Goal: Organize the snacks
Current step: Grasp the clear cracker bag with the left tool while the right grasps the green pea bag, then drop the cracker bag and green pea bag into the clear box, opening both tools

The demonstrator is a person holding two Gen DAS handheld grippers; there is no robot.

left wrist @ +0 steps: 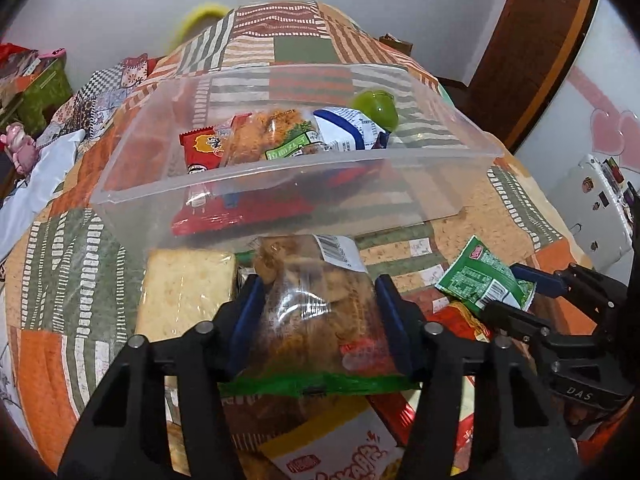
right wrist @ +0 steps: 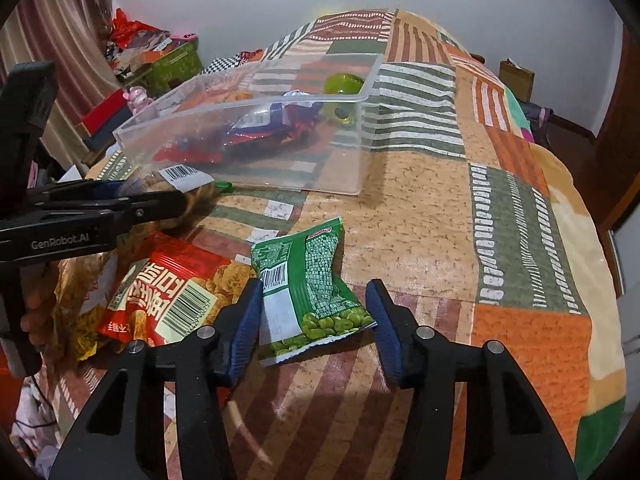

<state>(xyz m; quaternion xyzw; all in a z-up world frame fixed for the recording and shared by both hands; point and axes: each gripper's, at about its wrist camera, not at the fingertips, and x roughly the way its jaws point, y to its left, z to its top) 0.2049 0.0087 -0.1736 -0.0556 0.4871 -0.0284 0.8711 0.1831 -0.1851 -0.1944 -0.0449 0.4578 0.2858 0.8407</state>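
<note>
The left gripper (left wrist: pixel 320 312) is clenching a clear bag of brown snacks (left wrist: pixel 316 300) just before the plastic bin (left wrist: pixel 280 168). The right gripper (right wrist: pixel 314 322) is straddling a green pea packet (right wrist: pixel 308 280) on the blanket (right wrist: pixel 460 220), jaws spread, seemingly not yet squeezing.

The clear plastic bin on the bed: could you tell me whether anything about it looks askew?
Yes. The clear bin sits tilted on the patchwork blanket, its near side lower, so the snack packets inside lie heaped unevenly.

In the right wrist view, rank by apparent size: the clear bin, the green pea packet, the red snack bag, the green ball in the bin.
1. clear bin
2. red snack bag and green pea packet: look alike, both near the camera, not ranked
3. green ball, smallest, though farthest away
</note>
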